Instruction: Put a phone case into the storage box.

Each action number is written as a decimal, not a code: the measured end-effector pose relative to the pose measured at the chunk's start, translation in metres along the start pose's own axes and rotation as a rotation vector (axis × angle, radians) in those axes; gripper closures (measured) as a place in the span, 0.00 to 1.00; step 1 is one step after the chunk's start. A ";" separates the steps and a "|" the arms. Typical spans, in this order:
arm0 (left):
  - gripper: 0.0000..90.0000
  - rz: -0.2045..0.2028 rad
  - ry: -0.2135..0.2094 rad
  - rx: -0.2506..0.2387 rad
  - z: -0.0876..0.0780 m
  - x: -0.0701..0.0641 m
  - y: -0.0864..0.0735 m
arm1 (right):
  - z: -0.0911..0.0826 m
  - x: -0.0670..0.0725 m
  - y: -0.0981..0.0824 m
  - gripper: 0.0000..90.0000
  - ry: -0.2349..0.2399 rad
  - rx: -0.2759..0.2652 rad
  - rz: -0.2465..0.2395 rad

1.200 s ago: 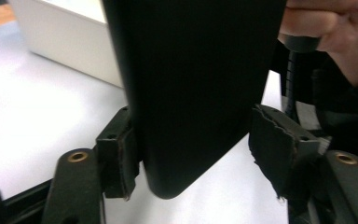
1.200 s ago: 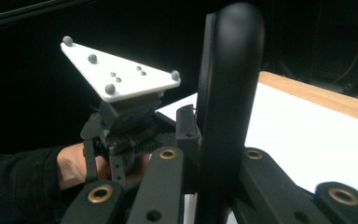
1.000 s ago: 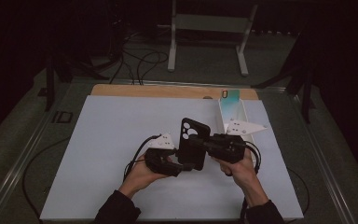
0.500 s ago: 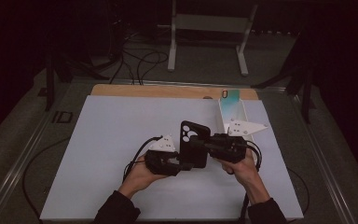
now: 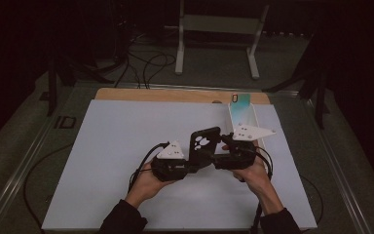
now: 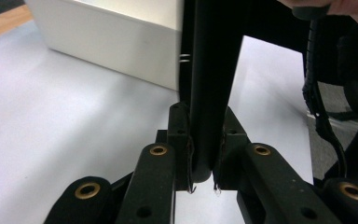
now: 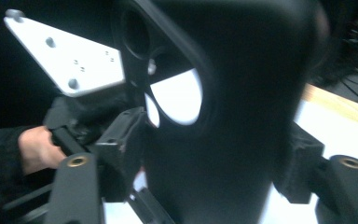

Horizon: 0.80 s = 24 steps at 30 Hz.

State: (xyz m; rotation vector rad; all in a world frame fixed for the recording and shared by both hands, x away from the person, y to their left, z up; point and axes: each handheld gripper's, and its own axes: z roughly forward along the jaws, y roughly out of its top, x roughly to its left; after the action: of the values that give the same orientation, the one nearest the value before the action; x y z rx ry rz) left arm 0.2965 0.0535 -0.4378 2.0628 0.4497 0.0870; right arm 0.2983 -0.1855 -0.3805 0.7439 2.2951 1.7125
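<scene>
Black phone case (image 5: 204,145) with camera cut-outs stands upright between two hand-held grippers, above the white table surface (image 5: 107,146), right of its middle and nearer the front edge. The left gripper (image 5: 191,165) is clenched on the case's lower edge; in the left gripper view its pads (image 6: 187,158) press both faces of the case. The right gripper (image 5: 220,155) has just been opening, its jaws now standing apart on either side of the case, released. A white box (image 5: 242,119) sits near the far right corner.
</scene>
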 end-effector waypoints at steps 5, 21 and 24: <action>0.90 -0.017 0.035 -0.001 -0.004 0.003 -0.002 | -0.002 -0.002 -0.001 0.21 -0.060 0.013 0.036; 0.89 -0.075 0.145 0.015 -0.002 0.007 -0.004 | -0.007 0.010 0.011 0.10 -0.218 0.014 0.068; 0.89 -0.078 0.155 0.019 -0.001 0.006 -0.004 | -0.004 0.014 0.015 0.11 -0.226 0.021 0.071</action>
State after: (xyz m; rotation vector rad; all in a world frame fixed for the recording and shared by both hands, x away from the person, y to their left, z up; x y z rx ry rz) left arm 0.3011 0.0579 -0.4417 2.0628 0.6274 0.1978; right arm 0.2890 -0.1791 -0.3631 0.9797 2.1596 1.5452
